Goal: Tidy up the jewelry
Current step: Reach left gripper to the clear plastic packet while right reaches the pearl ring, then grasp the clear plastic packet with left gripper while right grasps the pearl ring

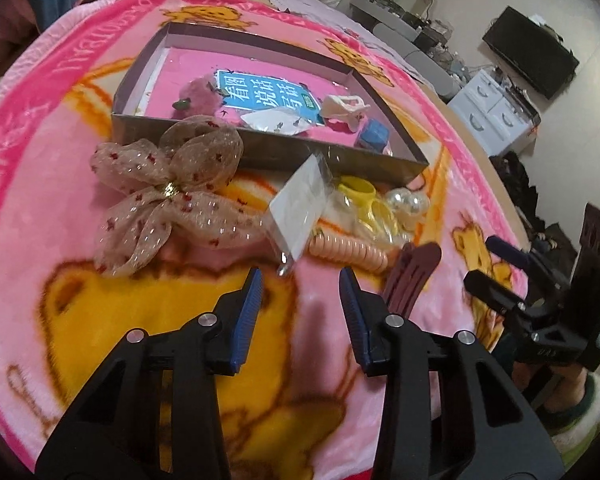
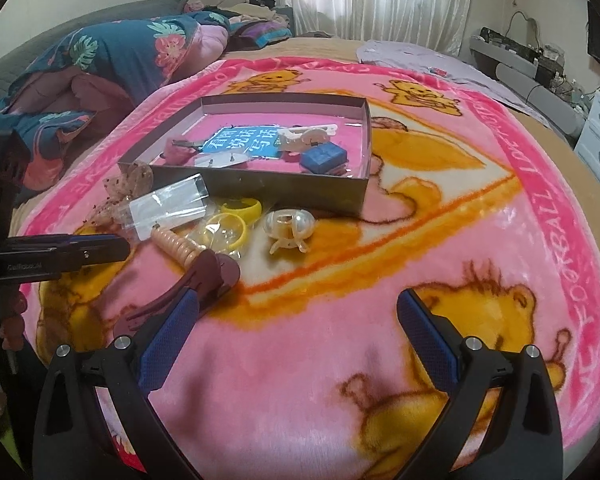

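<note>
A shallow grey box on the pink bear blanket holds a white hair claw, a small blue box and a pink fluffy piece. In front of it lie a beige bow, a clear packet, yellow rings, a pearl claw, a peach spiral hair tie and a maroon hair clip. My left gripper is open, empty, just short of the packet's corner. My right gripper is open wide beside the maroon clip.
The blanket covers a bed. A folded floral quilt lies at its far left and a lilac cloth at its far right. White drawers and a shelf with cables stand past the right edge.
</note>
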### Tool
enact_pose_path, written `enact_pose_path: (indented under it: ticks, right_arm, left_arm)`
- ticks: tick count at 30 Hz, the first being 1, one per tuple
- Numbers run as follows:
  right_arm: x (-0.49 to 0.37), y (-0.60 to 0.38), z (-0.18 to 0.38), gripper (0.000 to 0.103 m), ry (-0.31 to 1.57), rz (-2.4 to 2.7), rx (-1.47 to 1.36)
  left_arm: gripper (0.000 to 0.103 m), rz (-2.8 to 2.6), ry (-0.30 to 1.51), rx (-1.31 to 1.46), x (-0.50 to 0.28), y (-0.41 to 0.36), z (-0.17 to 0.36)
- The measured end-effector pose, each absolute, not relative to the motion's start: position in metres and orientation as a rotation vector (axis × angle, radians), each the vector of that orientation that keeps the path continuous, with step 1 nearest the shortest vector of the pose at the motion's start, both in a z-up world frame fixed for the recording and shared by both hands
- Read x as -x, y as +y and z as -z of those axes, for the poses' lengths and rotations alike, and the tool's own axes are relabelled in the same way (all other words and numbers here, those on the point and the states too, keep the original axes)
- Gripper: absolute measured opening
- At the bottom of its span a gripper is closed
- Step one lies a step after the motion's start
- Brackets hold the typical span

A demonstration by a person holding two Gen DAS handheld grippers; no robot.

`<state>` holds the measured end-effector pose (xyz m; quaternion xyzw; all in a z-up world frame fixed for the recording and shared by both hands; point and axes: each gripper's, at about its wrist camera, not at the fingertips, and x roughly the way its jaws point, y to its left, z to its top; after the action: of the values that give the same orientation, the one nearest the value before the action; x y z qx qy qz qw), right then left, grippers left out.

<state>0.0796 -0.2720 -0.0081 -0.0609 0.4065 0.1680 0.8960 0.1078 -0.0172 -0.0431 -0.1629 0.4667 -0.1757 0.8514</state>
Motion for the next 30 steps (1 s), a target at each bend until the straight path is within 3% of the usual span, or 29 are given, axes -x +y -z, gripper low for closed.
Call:
enact_pose_path:
  ticks: [6, 9, 12, 15, 20, 30]
  right_arm:
    - [-0.101, -0.271, 0.012, 0.097, 0.859, -0.351, 0.083]
    - [-0.114, -0.27, 0.019, 0.076, 0.895, -0.35, 0.066]
    - [-0.129, -0.269, 0.025, 0.072, 0.932, -0.362, 0.017]
    - [-0.141, -0.263, 0.029, 0.06, 0.948, -0.369, 0.018]
    - [-0.157, -0.25, 0.038, 0.039, 0.97, -0.388, 0.045]
    - [-0.149, -0.266, 0.024, 0.038, 0.904, -0.384, 0.006]
  left_arm:
    - [0.031, 0.352, 0.984, 0.377, -0.125, -0.015, 0.048]
    - [0.026, 0.35, 0.987, 0.38, -0.132, -0.018, 0.049]
    - [0.02, 0.348, 0.978, 0.38, -0.139, -0.022, 0.047]
    - [0.013, 0.337, 0.969, 0.372, -0.142, -0.026, 0.044]
    - [0.01, 0.33, 0.946, 0.33, -0.142, -0.034, 0.037]
    - [0.007, 0.342, 0.897, 0.301, -0.133, -0.04, 0.017]
